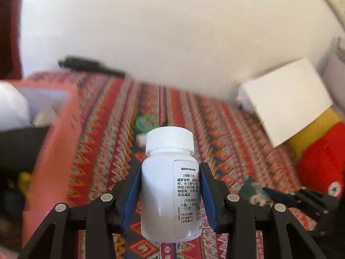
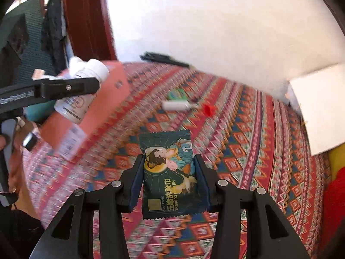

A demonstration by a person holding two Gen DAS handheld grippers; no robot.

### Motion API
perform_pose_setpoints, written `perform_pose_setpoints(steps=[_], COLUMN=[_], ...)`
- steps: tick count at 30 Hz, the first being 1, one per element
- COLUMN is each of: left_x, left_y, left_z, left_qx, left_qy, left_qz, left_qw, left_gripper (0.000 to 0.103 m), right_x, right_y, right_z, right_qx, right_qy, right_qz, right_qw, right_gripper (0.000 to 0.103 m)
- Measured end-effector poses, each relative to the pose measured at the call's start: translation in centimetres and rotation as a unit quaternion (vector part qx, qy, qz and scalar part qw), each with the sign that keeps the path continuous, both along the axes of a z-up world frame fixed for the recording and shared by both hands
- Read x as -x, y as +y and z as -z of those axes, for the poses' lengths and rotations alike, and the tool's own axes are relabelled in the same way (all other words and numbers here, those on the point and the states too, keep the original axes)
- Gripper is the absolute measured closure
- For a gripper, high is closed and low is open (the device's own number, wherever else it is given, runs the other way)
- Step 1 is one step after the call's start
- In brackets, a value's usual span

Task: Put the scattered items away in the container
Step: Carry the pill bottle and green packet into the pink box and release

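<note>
Above patterned cloth [image 1: 215, 125], left gripper [image 1: 170, 196] clamping upright pill bottle [image 1: 170, 183], right gripper [image 2: 169, 179] pinching dark sachet [image 2: 170, 172].

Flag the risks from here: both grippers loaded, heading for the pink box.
1. The left gripper pinches the white bottle low on its smooth, round body; it could slip or pivot in transit.
2. The right gripper holds the dark green sachet by its soft edges; it may buckle and drop.
3. In the right wrist view, both head toward the pink box, so the grippers could collide near its rim.
</note>
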State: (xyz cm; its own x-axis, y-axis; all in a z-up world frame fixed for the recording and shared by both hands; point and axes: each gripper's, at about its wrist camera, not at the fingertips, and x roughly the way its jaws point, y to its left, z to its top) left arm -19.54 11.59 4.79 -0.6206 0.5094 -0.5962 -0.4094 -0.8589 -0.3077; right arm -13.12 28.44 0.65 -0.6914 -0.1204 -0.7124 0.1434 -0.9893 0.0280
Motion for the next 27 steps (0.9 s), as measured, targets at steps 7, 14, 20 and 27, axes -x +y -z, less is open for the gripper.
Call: perform_pose_setpoints(steps=[7, 14, 20, 27], left_x=[0.4, 5.7, 7.3, 3.7], left_y=[-10.2, -17.7, -20.7, -18.5], left_z=[-5.6, -4.4, -2.9, -4.2], left_qx=[0.010, 0.054, 0.037, 0.056], left_qy=[0.046, 0.034, 0.038, 0.077], left_qz=[-0.057, -0.112, -0.166, -0.172], left_qw=[0.9973, 0.9916, 0.9847, 0.9805], left_gripper=[0.059, 0.059, 0.011, 0.010], right_x=[3.5, 11.2, 14.0, 10.8], right_y=[-10.7, -22.1, -26.3, -22.2], right_z=[-7.7, -6.2, -3.5, -4.7], right_qx=[0.048, 0.057, 0.022, 0.030], right_qy=[0.055, 0.024, 0.026, 0.055], right_qz=[-0.072, -0.138, -0.134, -0.094], right_qw=[0.995, 0.988, 0.990, 0.994], right_gripper=[0.056, 0.055, 0.023, 0.023])
